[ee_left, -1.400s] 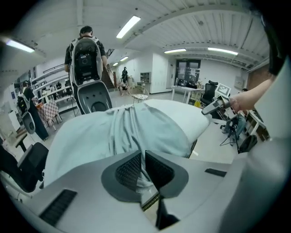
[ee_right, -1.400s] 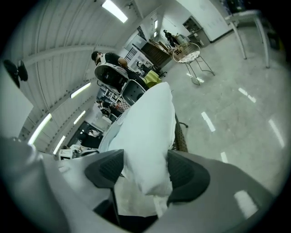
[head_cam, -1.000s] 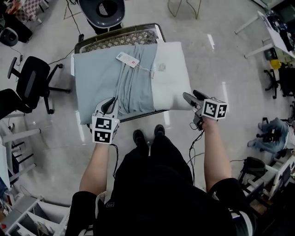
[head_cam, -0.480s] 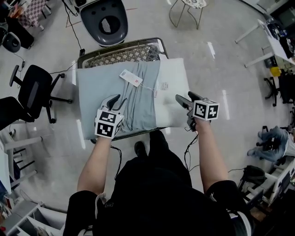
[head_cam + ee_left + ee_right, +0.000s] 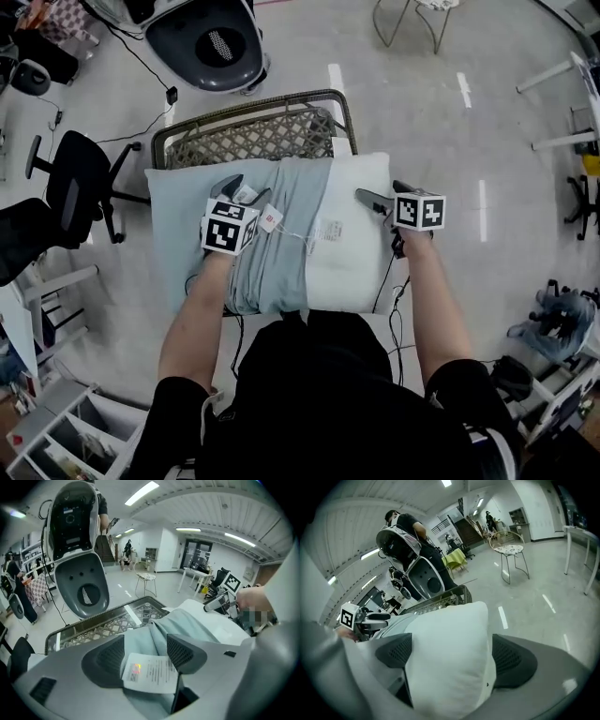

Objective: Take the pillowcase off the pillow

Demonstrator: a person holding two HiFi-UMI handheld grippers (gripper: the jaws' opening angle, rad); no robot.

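A white pillow (image 5: 352, 244) lies on a wire cart, its right part bare. A light blue-grey pillowcase (image 5: 187, 225) covers its left part and is bunched in folds down the middle. A paper tag (image 5: 271, 219) on a string rests on those folds. My left gripper (image 5: 236, 190) is over the pillowcase; its jaws have just been opening and stand open, with the tag (image 5: 150, 672) and a fold of pillowcase (image 5: 187, 625) between them. My right gripper (image 5: 384, 194) is at the pillow's right edge, its jaws just opened wide, open around the pillow (image 5: 450, 667).
The wire cart (image 5: 253, 141) sticks out beyond the pillow's far side. A grey and white shell-shaped seat (image 5: 206, 37) stands behind it, and a black office chair (image 5: 66, 187) to the left. A wire stool (image 5: 412, 14) and white table legs (image 5: 562, 70) are at the far right. Cables lie on the floor.
Both grippers have moved away from me, from the pillow's near edge to its far half. The left jaws, nearly shut before, now stand apart over the tag; the right jaws straddle the pillow's edge.
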